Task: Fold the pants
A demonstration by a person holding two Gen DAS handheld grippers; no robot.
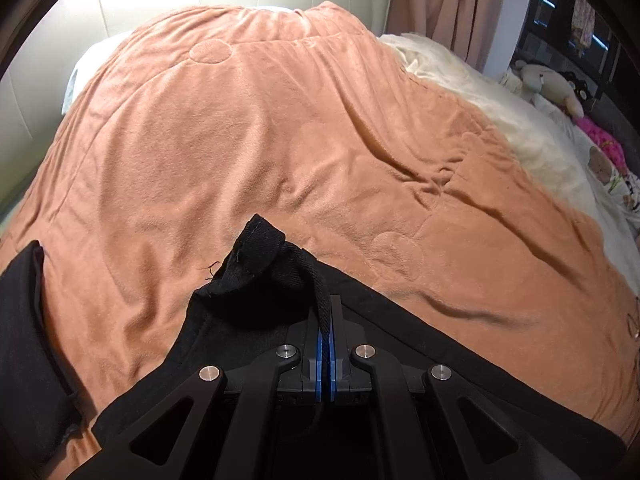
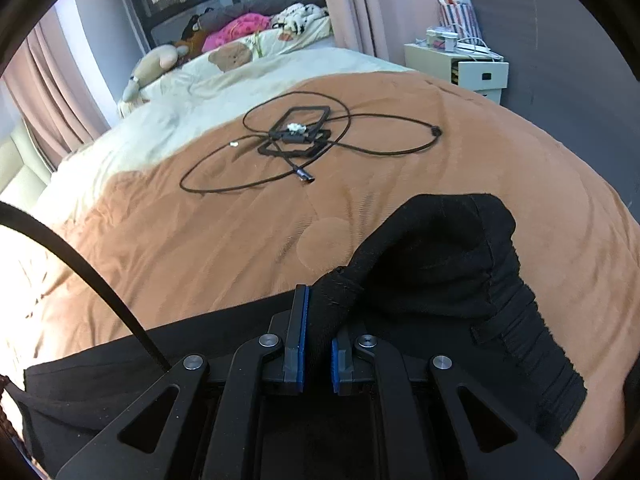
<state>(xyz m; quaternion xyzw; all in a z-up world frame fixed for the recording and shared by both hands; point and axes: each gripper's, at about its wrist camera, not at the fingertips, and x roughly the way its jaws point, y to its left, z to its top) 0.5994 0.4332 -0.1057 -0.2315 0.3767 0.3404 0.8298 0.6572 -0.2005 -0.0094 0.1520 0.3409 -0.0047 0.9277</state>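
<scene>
Black pants (image 1: 256, 272) pinched in both grippers over the orange blanket (image 1: 240, 140), mid-fold.

Pants sit low on the blanket's near side, rest of the fabric draped flat across it toward the camera. Left gripper (image 1: 326, 312) is clamped right down on a thin hem edge, blue pads nearly meeting. Right gripper (image 2: 320, 312) is squeezed on a thicker bunched roll near the ribbed waistband (image 2: 520, 332), pads kept apart by the cloth. Risks, as I judge them: the left grip is only a sliver of fabric, so a tug could slip it out; the bunched right side may give an uneven fold. Black cable (image 2: 304, 140) lies farther up the blanket, well apart from the pants, but a long sweep could drag cloth onto it.
</scene>
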